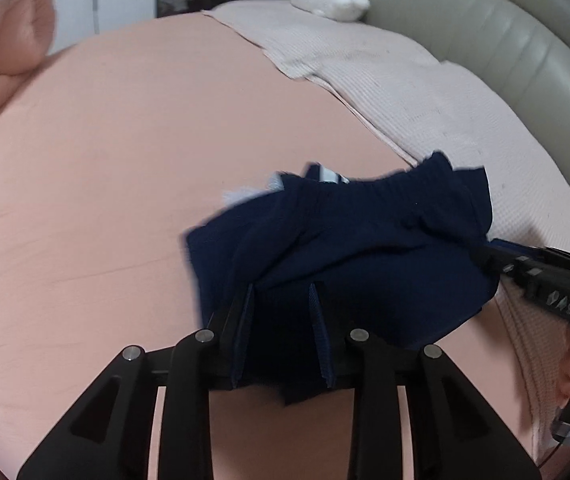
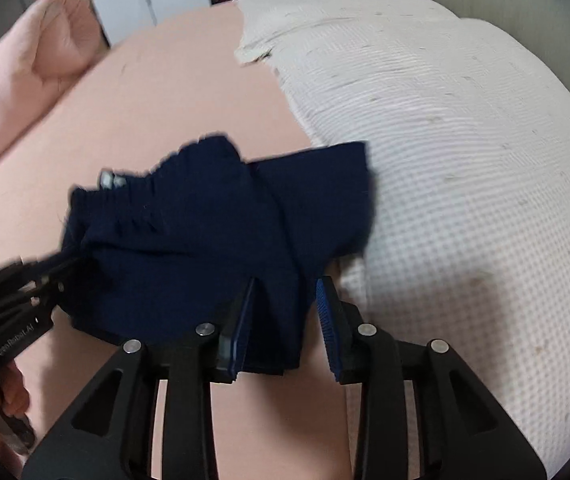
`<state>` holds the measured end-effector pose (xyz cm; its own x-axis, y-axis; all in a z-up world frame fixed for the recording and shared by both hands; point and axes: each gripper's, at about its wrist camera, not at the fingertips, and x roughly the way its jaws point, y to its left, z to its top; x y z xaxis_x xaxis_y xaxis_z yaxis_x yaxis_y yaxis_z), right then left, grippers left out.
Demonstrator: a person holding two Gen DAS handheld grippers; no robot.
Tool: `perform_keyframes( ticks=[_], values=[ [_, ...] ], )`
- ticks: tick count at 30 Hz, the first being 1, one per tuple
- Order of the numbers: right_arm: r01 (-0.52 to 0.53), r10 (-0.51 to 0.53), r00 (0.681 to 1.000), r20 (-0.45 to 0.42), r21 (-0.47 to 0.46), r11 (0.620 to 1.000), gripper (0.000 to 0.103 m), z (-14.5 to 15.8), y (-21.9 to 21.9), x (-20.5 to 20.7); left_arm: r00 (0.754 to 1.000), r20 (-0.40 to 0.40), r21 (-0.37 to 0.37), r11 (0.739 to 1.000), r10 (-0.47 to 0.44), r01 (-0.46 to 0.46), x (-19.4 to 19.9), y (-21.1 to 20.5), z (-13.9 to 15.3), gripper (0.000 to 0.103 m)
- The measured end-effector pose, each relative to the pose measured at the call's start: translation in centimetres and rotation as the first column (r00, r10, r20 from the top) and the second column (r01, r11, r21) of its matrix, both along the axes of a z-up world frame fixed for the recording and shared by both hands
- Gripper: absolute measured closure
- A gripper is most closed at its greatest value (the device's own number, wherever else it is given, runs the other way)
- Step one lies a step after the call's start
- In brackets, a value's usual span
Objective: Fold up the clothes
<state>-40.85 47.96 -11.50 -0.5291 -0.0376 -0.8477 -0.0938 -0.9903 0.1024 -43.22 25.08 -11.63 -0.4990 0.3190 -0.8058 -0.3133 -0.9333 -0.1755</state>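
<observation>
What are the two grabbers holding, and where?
Both hold the navy shorts: left gripper and right gripper each have a bottom edge between their fingers.

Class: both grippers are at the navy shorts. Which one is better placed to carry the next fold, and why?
Probably the left gripper: the navy shorts fill its jaws, whereas the right gripper shows a gap beside the cloth.

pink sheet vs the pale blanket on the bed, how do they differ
The sheet is smooth and peach pink; the blanket is paler with a waffle weave. The sheet covers the left of the bed, the blanket the right, overlapping the sheet's edge. The navy shorts hang above where they meet. Both lie fairly flat.
</observation>
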Motion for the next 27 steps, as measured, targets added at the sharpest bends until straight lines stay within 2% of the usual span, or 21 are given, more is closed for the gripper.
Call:
perform_keyframes(
  ticks=[1, 2, 3, 4, 5, 8, 10, 11, 14, 17, 19, 21, 24, 27],
  values=[
    [0.003, -0.003, 1.000, -0.022, -0.016, 1.000, 0.069, 0.8, 0.1, 0.5, 1.000, -0.014, -0.007, 1.000, 0.021, -0.021, 0.4, -0.9, 0.9, 0.066],
    [0.005, -0.006, 0.999, -0.044, -0.033, 0.999, 0.062, 1.6, 0.1, 0.9, 0.999, -0.028, -0.017, 0.999, 0.043, -0.043, 0.9, -1.8, 1.8, 0.056],
    [-0.002, -0.001, 0.998, -0.061, -0.044, 0.999, 0.049, 2.4, -0.6, 1.3, 0.997, -0.042, -0.024, 0.998, 0.062, -0.063, 1.4, -2.8, 2.6, 0.052],
    [-0.016, 0.013, 0.997, -0.072, -0.050, 0.999, 0.043, 3.2, -2.1, 1.6, 0.995, -0.054, -0.032, 0.996, 0.082, -0.084, 2.1, -4.1, 3.5, 0.046],
    [-0.031, 0.027, 0.996, -0.084, -0.056, 0.998, 0.040, 4.0, -3.7, 1.9, 0.993, -0.062, -0.049, 0.993, 0.105, -0.108, 2.2, -5.1, 4.3, 0.045],
    [-0.077, 0.068, 0.991, -0.119, -0.072, 0.994, 0.040, 6.3, -8.2, 2.7, 0.977, -0.092, -0.097, 0.975, 0.194, -0.202, 3.0, -9.1, 7.1, 0.043],
    [-0.107, 0.094, 0.985, -0.142, -0.082, 0.991, 0.039, 7.8, -11.3, 3.3, 0.958, -0.107, -0.088, 0.957, 0.266, -0.276, 3.7, -12.5, 9.1, 0.039],
    [-0.122, 0.108, 0.982, -0.154, -0.087, 0.989, 0.035, 8.6, -12.8, 3.6, 0.948, -0.113, -0.081, 0.949, 0.296, -0.306, 4.2, -14.0, 10.0, 0.035],
    [-0.172, 0.156, 0.973, -0.170, -0.086, 0.981, 0.022, 10.8, -17.9, 4.5, 0.922, -0.129, -0.063, 0.924, 0.366, -0.376, 6.4, -18.3, 12.0, 0.032],
    [-0.219, 0.206, 0.970, -0.128, -0.094, 0.971, 0.022, 12.3, -22.2, 7.8, 0.906, -0.147, -0.065, 0.910, 0.397, -0.409, 9.7, -21.7, 13.3, 0.030],
    [-0.233, 0.218, 0.969, -0.119, -0.122, 0.965, 0.022, 12.4, -24.3, 9.4, 0.898, -0.165, -0.072, 0.903, 0.408, -0.424, 11.7, -23.6, 13.6, 0.030],
    [-0.234, 0.220, 0.969, -0.116, -0.125, 0.964, 0.022, 12.4, -25.8, 11.5, 0.892, -0.171, -0.048, 0.901, 0.419, -0.432, 14.7, -25.5, 14.2, 0.030],
    [-0.246, 0.231, 0.965, -0.125, -0.126, 0.961, 0.022, 13.0, -27.5, 15.2, 0.887, -0.183, -0.022, 0.901, 0.423, -0.434, 18.4, -27.0, 15.1, 0.029],
    [-0.257, 0.242, 0.956, -0.167, -0.080, 0.963, 0.022, 14.1, -28.0, 18.2, 0.887, -0.196, -0.024, 0.902, 0.418, -0.430, 22.1, -28.0, 16.2, 0.026]
  ],
)
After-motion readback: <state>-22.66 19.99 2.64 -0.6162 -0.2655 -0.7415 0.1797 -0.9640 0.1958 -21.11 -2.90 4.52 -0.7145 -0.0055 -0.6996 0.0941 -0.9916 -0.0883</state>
